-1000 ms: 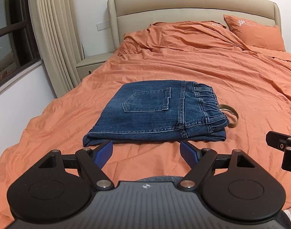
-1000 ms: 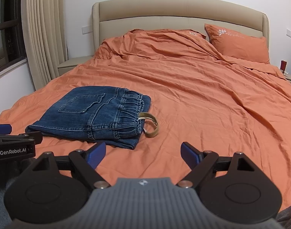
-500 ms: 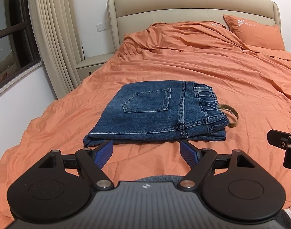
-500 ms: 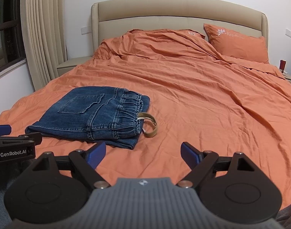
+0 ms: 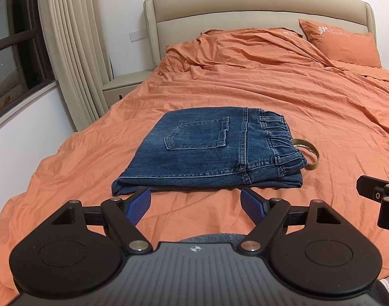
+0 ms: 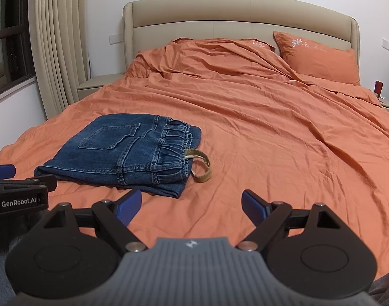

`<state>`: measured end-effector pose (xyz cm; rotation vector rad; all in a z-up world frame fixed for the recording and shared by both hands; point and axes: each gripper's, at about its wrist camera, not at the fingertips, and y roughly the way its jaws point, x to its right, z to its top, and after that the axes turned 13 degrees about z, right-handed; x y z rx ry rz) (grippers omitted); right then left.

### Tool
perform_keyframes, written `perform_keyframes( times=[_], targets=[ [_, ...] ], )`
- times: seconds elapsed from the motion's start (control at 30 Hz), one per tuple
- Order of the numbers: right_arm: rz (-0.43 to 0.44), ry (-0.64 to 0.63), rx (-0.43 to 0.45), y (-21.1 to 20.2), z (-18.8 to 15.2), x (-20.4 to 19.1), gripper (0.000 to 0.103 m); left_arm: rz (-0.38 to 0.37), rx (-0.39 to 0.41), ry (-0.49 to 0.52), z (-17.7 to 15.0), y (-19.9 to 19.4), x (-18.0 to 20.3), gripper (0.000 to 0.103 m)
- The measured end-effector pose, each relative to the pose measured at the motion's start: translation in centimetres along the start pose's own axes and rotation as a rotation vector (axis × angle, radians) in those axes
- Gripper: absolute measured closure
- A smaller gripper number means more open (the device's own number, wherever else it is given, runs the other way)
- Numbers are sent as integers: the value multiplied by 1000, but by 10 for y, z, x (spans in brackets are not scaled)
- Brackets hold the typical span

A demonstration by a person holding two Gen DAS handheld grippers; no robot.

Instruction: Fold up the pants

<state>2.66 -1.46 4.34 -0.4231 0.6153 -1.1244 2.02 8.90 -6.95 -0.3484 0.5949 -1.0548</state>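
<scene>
fingers spread wide on both your grippers, left gripper [image 5: 195,201] and right gripper [image 6: 191,204], pinching nothing. just beyond your left fingers, and ahead-left of your right ones, the jeans [image 5: 209,148] lie on the bed [image 5: 296,97] as a compact stacked rectangle, pocket up, belt loop [image 6: 200,163] poking out at the waistband. the fold looks finished; at most a tidy-up remains.

"GenRobot.AI" on the left tongs [image 6: 3,172] housing.
</scene>
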Motion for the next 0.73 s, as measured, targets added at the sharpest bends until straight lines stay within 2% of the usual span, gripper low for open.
perform_keyframes(
  times=[0.73],
  targets=[
    [-3,-3,6,0,0,-1,21,-4,-4,-6,0,0,-2,11]
  ],
)
